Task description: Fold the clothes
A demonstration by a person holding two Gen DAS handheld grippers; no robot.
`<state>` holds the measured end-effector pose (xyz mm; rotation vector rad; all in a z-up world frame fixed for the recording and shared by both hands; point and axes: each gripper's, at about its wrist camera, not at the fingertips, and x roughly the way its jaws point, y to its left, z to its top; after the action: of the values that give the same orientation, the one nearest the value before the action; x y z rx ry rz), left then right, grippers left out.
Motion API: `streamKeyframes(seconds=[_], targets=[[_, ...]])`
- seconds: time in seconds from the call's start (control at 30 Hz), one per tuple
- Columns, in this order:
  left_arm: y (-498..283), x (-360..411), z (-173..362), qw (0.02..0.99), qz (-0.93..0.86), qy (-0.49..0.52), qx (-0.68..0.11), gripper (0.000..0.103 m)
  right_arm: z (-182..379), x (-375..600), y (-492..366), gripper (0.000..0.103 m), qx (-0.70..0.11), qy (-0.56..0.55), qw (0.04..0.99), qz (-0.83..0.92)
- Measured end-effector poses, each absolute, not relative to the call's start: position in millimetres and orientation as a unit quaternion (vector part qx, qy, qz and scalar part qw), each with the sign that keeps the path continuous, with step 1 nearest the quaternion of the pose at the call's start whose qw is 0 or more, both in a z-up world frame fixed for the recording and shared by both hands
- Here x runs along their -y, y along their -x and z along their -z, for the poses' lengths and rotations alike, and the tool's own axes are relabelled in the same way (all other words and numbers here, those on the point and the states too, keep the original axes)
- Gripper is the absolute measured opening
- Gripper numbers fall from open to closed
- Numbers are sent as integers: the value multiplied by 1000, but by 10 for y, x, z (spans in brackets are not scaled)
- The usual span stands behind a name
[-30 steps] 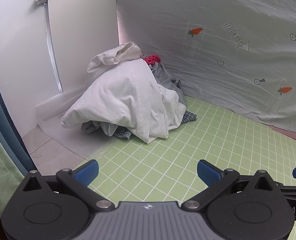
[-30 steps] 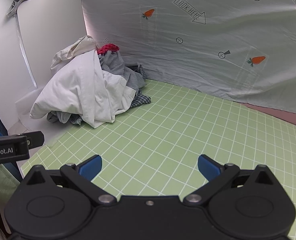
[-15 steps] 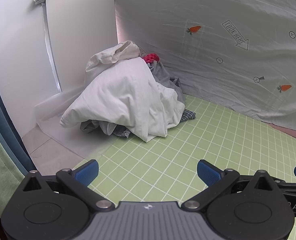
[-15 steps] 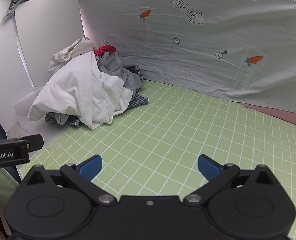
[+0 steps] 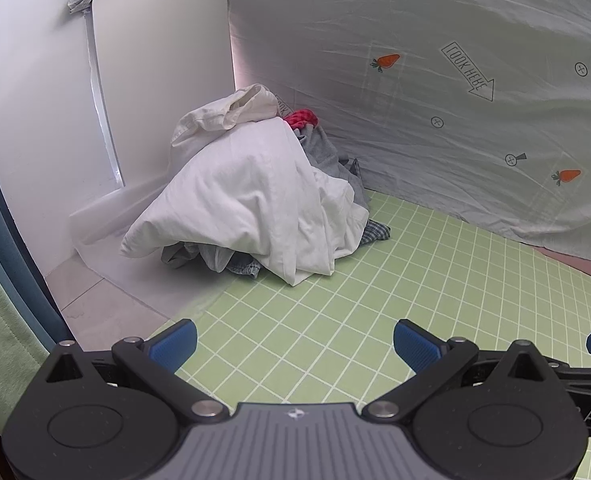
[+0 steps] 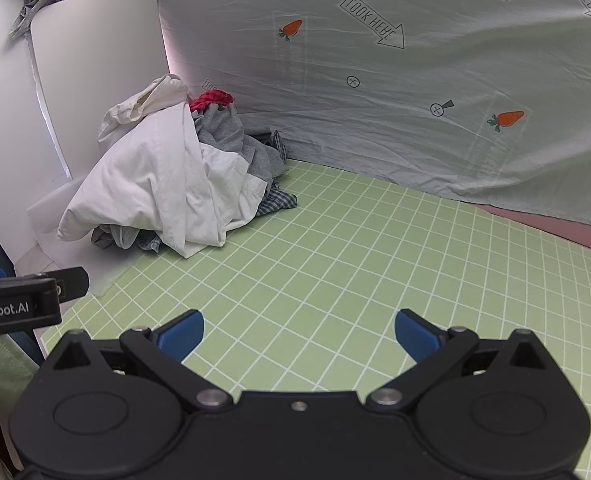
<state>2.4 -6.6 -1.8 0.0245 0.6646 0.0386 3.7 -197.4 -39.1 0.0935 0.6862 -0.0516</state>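
A heap of clothes [image 5: 251, 200] lies in the far left corner of the green grid mat [image 5: 355, 304]: a white shirt on top, grey, red and checked pieces under and behind it. It also shows in the right wrist view [image 6: 167, 180]. My left gripper [image 5: 295, 344] is open and empty, low over the mat's near left edge, well short of the heap. My right gripper [image 6: 299, 334] is open and empty over the mat [image 6: 355, 260], to the right of the left one, whose body [image 6: 23, 300] shows at the left edge.
A white board [image 5: 163, 76] leans upright behind the heap. A pale printed sheet [image 5: 435, 100] hangs as a backdrop along the mat's far side. A white floor strip [image 5: 107, 300] borders the mat on the left. A pink surface [image 6: 555, 224] shows at far right.
Both grippers have drifted slightly, so the heap sits a little further left and away in view. Both stay open. The clothes have not moved.
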Motion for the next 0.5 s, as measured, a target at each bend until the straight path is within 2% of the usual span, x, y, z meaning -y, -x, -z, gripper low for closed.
streamKeyframes(seconds=[0.5], targets=[[-5, 8, 34, 944, -14, -11, -329, 103, 378, 1920, -20, 103, -339, -42, 940, 14]])
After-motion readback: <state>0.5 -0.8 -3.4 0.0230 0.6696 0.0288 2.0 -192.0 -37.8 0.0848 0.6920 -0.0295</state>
